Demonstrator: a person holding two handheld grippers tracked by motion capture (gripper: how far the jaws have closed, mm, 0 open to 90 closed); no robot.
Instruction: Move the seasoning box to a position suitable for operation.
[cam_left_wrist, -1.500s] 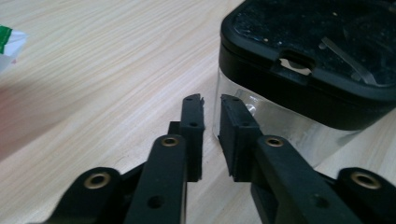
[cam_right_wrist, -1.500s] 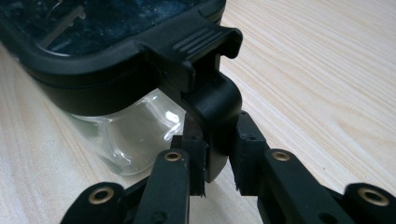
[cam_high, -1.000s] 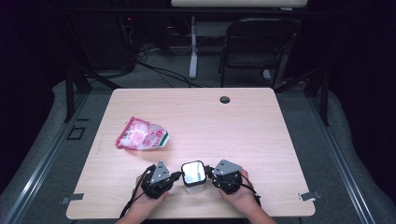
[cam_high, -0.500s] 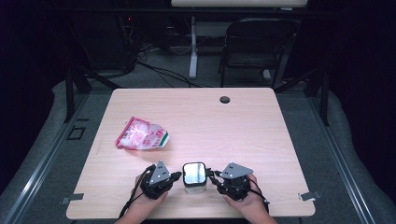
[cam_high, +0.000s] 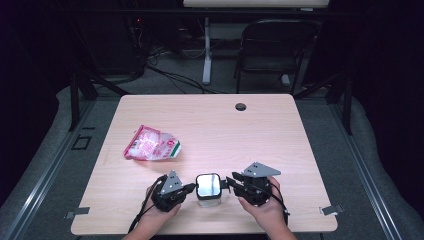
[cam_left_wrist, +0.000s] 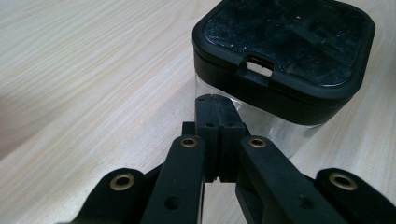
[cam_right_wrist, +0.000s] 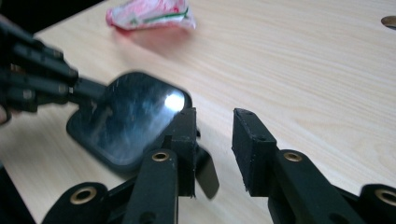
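Table (cam_high: 300, 150) w/ the jar (cam_high: 208, 186) near its front edge, upright, lid on. Pink bag (cam_high: 151, 148) lies well apart, up-left of jar. Left gripper (cam_high: 186, 189) just left of jar, jaws clenched on nothing, tips against the clear wall below the lid. Right gripper (cam_high: 233, 183) just right of jar, jaws have just been opening, nothing between them, apart from the jar. Left is nearer.

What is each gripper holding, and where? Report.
Nothing. Left gripper: shut, tips at the container wall. Right gripper: jaws just opened, nothing between them.
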